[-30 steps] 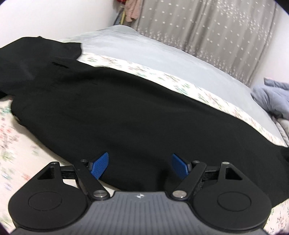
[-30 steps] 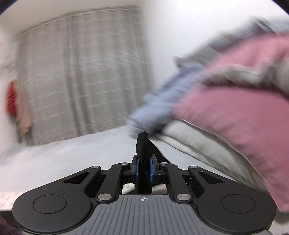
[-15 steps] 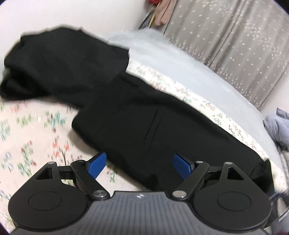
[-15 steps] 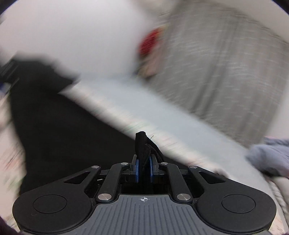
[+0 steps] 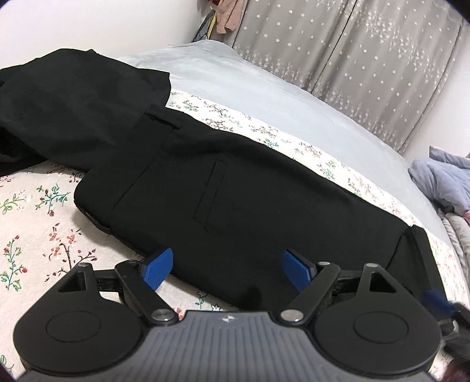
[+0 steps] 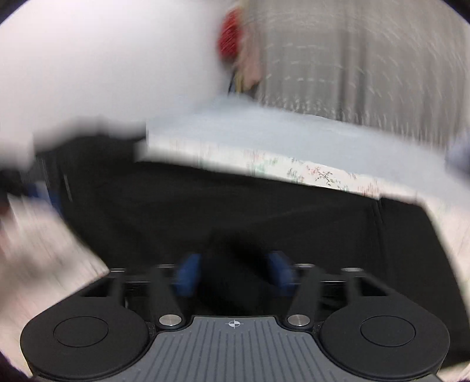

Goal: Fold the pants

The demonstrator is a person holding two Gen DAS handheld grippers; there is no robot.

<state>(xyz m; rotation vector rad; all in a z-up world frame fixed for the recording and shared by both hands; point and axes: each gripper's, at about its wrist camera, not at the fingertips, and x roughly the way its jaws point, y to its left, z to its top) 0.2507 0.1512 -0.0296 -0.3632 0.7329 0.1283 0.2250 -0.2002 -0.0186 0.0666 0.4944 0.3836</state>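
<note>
The right gripper [image 6: 233,274] has let go, jaws now apart; the left gripper [image 5: 226,269] stays wide. The black fabric pants [image 5: 235,194] lie doubled lengthwise across the floral bed [image 5: 35,235], first fold laid.

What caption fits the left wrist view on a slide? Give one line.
Open left gripper poised over black pants laid across a floral sheet, grey curtain behind.

A home bedroom: a bed [image 5: 264,88] with a floral sheet [image 5: 35,223], star-patterned curtains [image 5: 352,53] and hanging clothes [image 5: 227,16].
</note>
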